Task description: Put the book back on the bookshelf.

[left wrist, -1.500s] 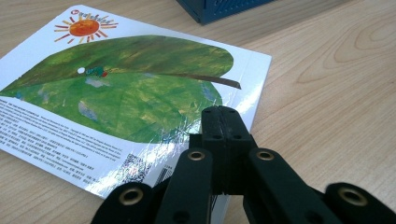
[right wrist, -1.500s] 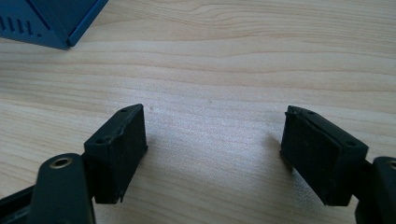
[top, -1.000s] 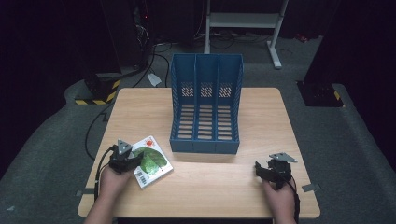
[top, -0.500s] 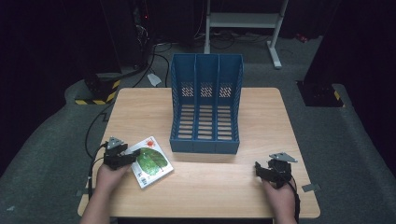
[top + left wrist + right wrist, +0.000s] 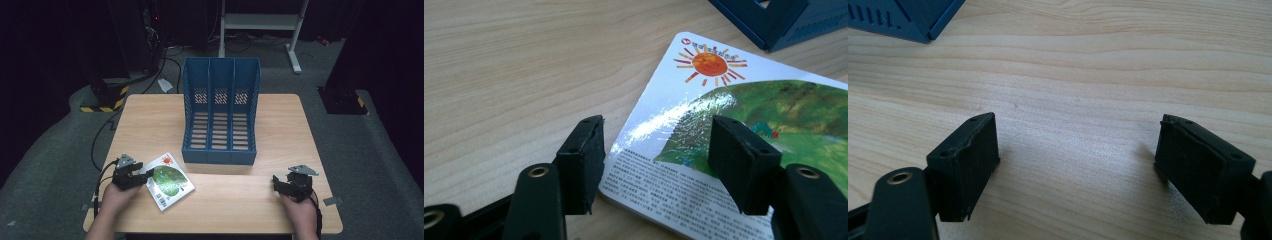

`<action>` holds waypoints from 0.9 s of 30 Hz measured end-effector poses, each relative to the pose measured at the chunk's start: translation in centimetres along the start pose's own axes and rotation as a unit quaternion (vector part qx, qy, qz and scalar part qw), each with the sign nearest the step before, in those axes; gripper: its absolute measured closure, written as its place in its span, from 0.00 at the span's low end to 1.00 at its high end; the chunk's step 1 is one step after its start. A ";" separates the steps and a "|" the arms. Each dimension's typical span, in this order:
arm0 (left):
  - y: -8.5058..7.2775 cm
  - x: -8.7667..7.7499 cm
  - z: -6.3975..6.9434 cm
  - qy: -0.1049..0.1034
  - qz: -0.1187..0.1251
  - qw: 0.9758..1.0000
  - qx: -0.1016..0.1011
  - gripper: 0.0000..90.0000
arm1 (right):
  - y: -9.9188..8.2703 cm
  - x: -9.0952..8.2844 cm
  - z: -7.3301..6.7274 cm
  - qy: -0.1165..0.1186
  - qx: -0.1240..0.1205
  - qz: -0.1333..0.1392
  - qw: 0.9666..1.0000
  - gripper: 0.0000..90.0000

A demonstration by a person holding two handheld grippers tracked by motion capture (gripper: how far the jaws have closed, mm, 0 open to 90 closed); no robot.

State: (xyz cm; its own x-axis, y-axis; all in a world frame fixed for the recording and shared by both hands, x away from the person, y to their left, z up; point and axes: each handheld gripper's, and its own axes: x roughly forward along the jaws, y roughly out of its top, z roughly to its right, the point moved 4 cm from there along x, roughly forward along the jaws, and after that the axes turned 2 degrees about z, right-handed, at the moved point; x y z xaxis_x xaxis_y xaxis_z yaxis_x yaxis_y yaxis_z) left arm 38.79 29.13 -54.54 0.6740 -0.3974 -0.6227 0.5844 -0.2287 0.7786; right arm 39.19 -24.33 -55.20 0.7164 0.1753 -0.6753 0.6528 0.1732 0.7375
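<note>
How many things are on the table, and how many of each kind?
Book: 1
Blue file rack: 1
Grippers resting at the table's near edge: 2, the left gripper and the right gripper
Total: 4

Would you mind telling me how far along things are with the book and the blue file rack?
Nothing looks done yet: the book lies flat on the table in front of the empty blue file rack. In hand: the left gripper is open, its jaws straddling the book's corner. The right gripper rests open over bare wood. Gripping, lifting and, presumably, filing the book remain.
</note>
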 end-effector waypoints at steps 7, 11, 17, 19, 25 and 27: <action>-0.4 -0.3 2.1 -0.011 -0.004 1.000 0.009 0.45 | -0.1 -0.1 0.0 0.004 -0.003 0.001 1.000 0.21; -1.0 -0.9 3.8 -0.012 -0.005 1.000 0.007 0.45 | -0.1 -0.4 -0.2 0.013 -0.010 0.003 1.000 0.30; -1.7 -1.5 5.5 -0.021 -0.007 1.000 0.007 0.44 | 0.0 -1.2 -1.8 0.054 0.001 0.013 0.998 0.35; -1.6 -1.5 6.0 -0.027 -0.013 0.999 0.015 0.42 | -0.1 -1.4 -2.9 0.070 0.003 0.015 0.997 0.36; -1.6 -1.3 6.5 -0.037 -0.012 0.999 0.025 0.40 | -0.2 -2.0 -6.9 0.114 -0.023 0.018 0.993 0.35; -1.6 -1.3 6.4 -0.039 -0.012 0.999 0.025 0.40 | -0.2 -2.2 -8.3 0.127 -0.035 0.019 0.991 0.35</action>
State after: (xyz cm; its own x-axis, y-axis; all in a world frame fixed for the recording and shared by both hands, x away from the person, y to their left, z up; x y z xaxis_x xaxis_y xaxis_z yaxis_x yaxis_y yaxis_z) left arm 34.07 24.31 -54.46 0.6216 -0.4594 -0.6345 0.5753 -0.2821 0.7678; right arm 35.47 -16.72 -53.95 0.6490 0.4194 -0.6348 0.6023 0.2266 0.7654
